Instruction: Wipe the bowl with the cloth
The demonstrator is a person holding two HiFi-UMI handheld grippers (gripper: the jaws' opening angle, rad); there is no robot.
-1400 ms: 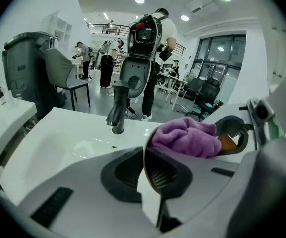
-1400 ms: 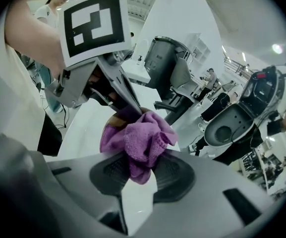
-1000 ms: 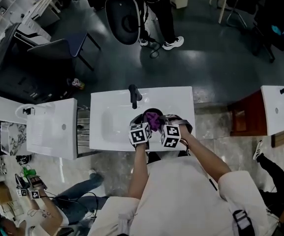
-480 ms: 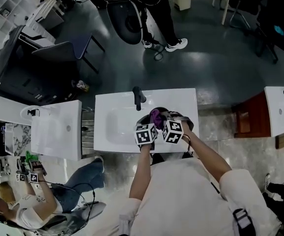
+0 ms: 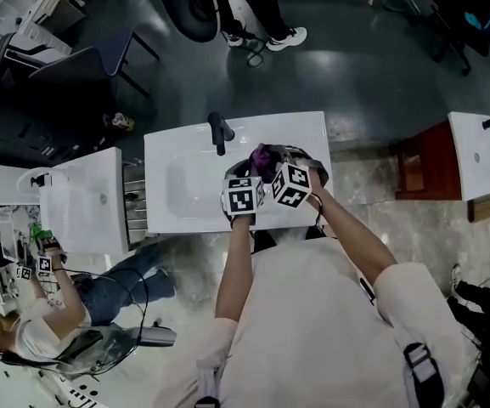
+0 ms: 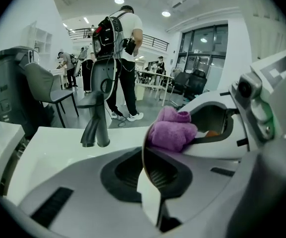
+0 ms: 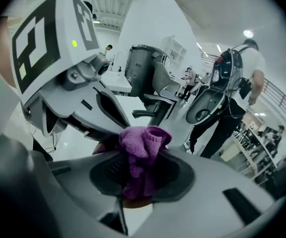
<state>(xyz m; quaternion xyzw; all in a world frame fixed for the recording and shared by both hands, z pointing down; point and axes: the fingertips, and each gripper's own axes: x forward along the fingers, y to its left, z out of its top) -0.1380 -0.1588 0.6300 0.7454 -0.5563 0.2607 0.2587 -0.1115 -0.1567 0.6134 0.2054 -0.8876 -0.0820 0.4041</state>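
Note:
Over the right part of the white sink (image 5: 185,189) both grippers meet. My left gripper (image 5: 249,178) is shut on the thin rim of the bowl (image 6: 145,170), which stands edge-on between its jaws. The bowl (image 5: 302,156) shows as a dark round shape behind the marker cubes. My right gripper (image 5: 272,168) is shut on the purple cloth (image 7: 142,157), bunched up and sticking out past the jaws. The cloth (image 6: 171,130) lies against the bowl, just beyond the left jaws. The cloth (image 5: 264,156) also shows as a purple lump in the head view.
A dark faucet (image 5: 220,132) stands at the sink's far edge, left of the grippers. Another white basin (image 5: 83,202) sits at the left and a third (image 5: 481,167) at the right. A person (image 5: 49,313) sits on the floor at lower left; another person (image 6: 123,58) stands beyond the sink.
The head view has shifted, so the sink sits higher in the picture. Both grippers stay pressed together at the bowl, and the cloth has moved slightly across it.

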